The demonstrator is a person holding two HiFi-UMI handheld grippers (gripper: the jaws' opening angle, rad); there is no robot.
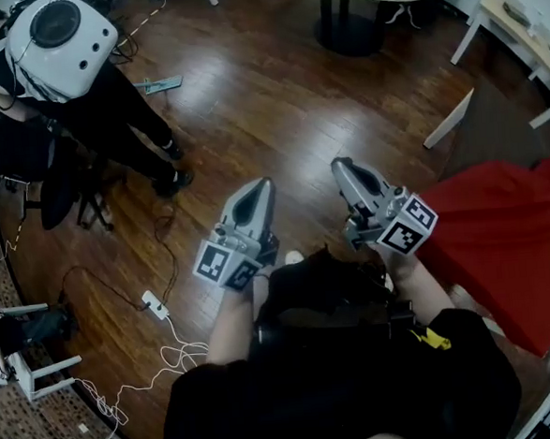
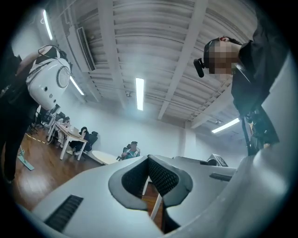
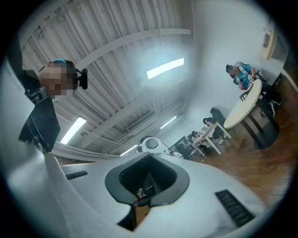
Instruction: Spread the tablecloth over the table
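The left tongs (image 1: pixel 257 189) and right tongs (image 1: pixel 344 170) are held side by side above the wooden floor (image 1: pixel 276 101). Each pair is pressed together (nothing sits between either). The red tablecloth (image 1: pixel 502 236) lies draped at the right, apart from both tongs.

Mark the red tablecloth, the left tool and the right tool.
red tablecloth (image 1: pixel 507 252), head view, middle of the cloth
left tool (image 1: pixel 260 186), head view, at its closed tips
right tool (image 1: pixel 340 165), head view, at its closed tips
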